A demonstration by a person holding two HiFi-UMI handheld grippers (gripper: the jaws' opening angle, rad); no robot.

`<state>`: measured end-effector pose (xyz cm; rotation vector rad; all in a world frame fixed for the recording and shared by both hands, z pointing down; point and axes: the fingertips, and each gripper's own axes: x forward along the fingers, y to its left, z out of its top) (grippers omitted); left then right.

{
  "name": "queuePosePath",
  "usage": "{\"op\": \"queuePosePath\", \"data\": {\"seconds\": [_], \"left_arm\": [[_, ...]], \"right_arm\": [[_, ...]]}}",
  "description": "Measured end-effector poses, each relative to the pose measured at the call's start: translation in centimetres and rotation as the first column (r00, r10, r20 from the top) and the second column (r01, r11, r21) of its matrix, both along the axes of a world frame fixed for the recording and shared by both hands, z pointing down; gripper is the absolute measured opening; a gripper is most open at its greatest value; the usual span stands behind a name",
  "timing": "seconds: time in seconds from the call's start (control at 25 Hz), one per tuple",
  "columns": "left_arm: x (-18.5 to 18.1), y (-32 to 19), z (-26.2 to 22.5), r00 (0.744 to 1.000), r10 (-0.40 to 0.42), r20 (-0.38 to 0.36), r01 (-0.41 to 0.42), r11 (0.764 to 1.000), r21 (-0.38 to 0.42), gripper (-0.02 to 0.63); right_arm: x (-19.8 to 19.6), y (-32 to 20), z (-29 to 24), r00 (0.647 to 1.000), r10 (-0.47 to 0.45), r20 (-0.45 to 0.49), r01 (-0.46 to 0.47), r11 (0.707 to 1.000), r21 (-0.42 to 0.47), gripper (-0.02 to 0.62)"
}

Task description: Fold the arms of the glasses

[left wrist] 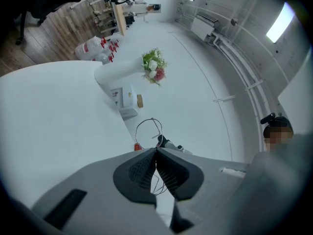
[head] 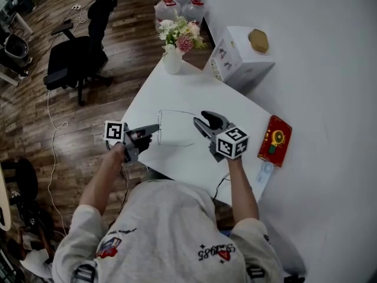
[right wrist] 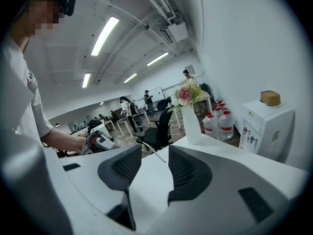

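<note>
Left gripper (head: pixel 154 128), lower left of centre: clenched on the glasses (head: pixel 159 124), near the table's (head: pixel 194 93) left edge.
Right gripper (head: pixel 199 120), centre: jaws apart, 1 thin arm of the glasses in the gap, untouched.
Red box (head: pixel 274 140), right, near.
Bare tabletop beyond.
Vase of flowers (head: pixel 172 61), far corner.
White cabinet (head: pixel 238 61), upper right.
Office chair (head: pixel 76 58), upper left, off the table.
</note>
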<state>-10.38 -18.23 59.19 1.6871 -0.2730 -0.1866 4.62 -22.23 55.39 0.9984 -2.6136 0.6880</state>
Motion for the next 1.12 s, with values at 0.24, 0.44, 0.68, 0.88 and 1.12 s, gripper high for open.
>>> {"op": "queuePosePath", "data": {"seconds": [0.24,0.44,0.68,0.88,1.12], "left_arm": [[0.4,1.0,-0.8,0.998,0.055,0.001,-0.055,0.998,0.017,0.006],[1.0,1.2,-1.8,0.997,0.079,-0.009,-0.079,0.996,0.050,0.006],[2.1,-0.1,-1.7,0.997,0.071,-0.001,-0.071,0.996,0.055,0.006],[2.2,-0.7,-2.2,0.998,0.055,-0.009,-0.054,0.996,0.073,0.006],[2.4,-1.6,-2.7,1.000,0.026,-0.009,-0.025,0.996,0.089,0.006]], "right_arm": [[-0.5,0.0,-0.1,0.997,-0.070,-0.024,0.069,0.998,-0.007,0.138],[-0.7,0.5,-0.4,0.994,-0.108,-0.029,0.108,0.994,-0.007,0.098],[0.1,0.3,-0.5,0.991,-0.134,-0.025,0.134,0.991,0.000,0.052],[-0.7,1.3,-0.9,0.987,-0.160,-0.029,0.160,0.987,0.004,0.040],[-2.6,3.1,-0.6,0.966,-0.253,-0.060,0.254,0.967,0.000,0.025]]}}
